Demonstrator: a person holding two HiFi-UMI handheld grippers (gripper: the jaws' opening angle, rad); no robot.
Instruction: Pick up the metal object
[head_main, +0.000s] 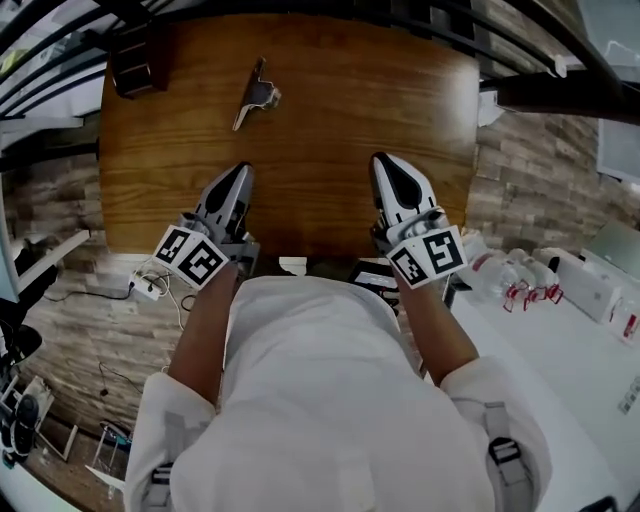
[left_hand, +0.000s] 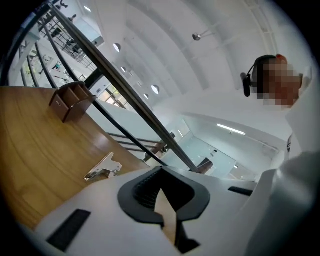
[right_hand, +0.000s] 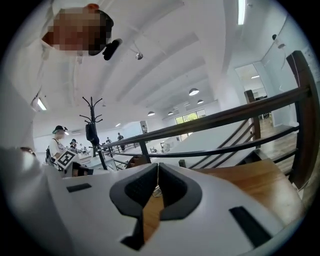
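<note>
Both tongs over the near edge of the brown wooden table (head_main: 330, 150), before the reach. I am holding the left gripper (head_main: 242, 172) and the right gripper (head_main: 384, 162) with their jaws pressed together, and neither is carrying anything.

The task's thing, a small silver metal spring clip (head_main: 258, 97), is lying flat on the far left part of the table, untouched. It is closer to my left gripper, so I am judging that side the natural one for the pick.

To do the reach well, I am planning to part the jaws before arriving. I would bring them in low and nearly level with the table top, then straddle the clip across its narrow width rather than along its length. The clip is thin and slick. Pads closing too high would likely skate it over the polished wood, so closing on its raised handle end looks safer.

A dark brown open wooden box (head_main: 133, 70) is standing at the far left corner of the table, near the clip but apart from it. Black metal railing bars (head_main: 300, 12) are running just beyond the table's far edge and limiting any overshoot. The table between my grippers and the clip is bare. Through the slit of the right gripper's jaws a small glint is showing, possibly the clip, though I cannot be sure.
</note>
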